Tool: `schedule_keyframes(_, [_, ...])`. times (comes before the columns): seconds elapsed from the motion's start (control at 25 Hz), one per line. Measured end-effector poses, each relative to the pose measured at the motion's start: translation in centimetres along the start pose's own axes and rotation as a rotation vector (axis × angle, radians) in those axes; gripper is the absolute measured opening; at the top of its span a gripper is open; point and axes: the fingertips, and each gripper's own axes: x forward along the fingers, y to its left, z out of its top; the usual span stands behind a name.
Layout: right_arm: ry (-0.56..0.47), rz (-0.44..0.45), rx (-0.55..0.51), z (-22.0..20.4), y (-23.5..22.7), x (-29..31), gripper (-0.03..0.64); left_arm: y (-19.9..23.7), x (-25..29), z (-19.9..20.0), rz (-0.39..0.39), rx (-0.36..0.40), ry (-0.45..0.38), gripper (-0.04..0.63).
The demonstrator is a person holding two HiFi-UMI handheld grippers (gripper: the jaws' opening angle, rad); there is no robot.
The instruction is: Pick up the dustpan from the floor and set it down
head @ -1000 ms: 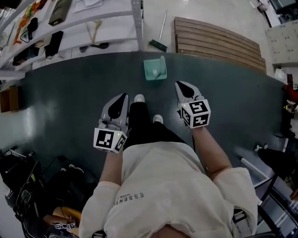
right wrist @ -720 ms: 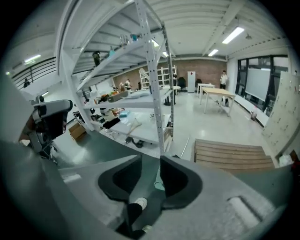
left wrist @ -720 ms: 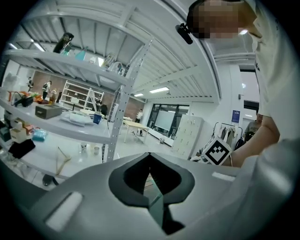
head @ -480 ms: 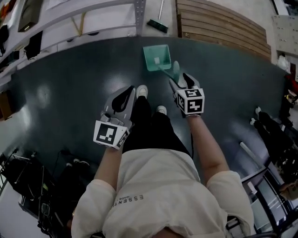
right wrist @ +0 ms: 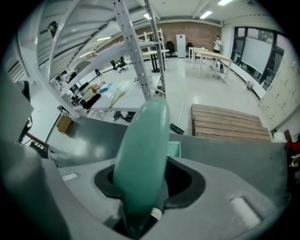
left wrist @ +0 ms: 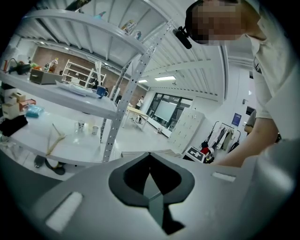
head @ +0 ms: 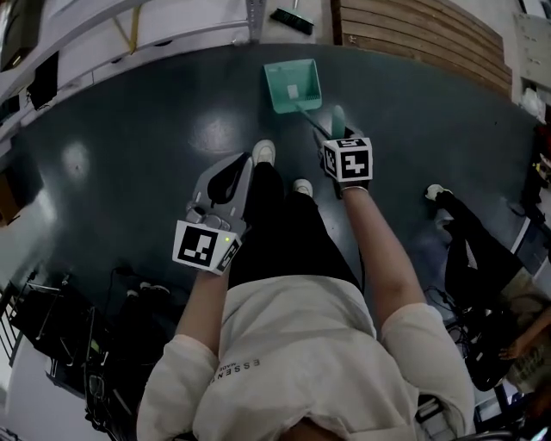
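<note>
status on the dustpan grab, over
Left tongs shut, empty. Right tongs closing round dustpan handle. Pan on floor ahead of shoes. Nothing blocking.

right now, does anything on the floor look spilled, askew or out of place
Nothing looks spilled or broken. The dustpan sits flat on the dark floor, its handle slanting up between the closing jaws of the right gripper. The only stray thing is a broom lying loose by the shelf post.

Dark floor (head: 129, 121): teal dustpan (head: 293, 84) seemingly resting.
</note>
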Motion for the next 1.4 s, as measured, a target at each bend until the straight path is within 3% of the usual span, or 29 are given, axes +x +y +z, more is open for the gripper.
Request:
schedule_keyframes(0.08, [-0.01, -0.006, 0.007, 0.1, -0.1, 0.2, 0.058, 0.0, 0.1, -0.1, 0.0, 0.001, -0.001, 0.014])
schedule_keyframes(0.28, [-0.03, -0.048, -0.013, 0.7, -1.2, -0.2, 0.018, -0.7, 0.2, 0.1, -0.004, 0.02, 0.0, 0.014])
schedule_keyframes(0.64, [-0.089, -0.022, -0.081, 1.9, -1.7, -9.6, 0.006, -5.1, -1.5, 3.6, -0.039, 0.101, -0.043, 0.014])
schedule_keyframes(1.12, [-0.257, -0.039, -0.209, -2.3, -4.1, -26.7, 0.006, -14.1, -5.4, 8.0, -0.044, 0.247, -0.158, 0.014])
schedule_keyframes(1.4, [-0.299, -0.056, -0.265, -5.3, -4.9, -31.7, 0.006, -16.9, -8.4, 7.6, -0.003, 0.261, -0.193, 0.014])
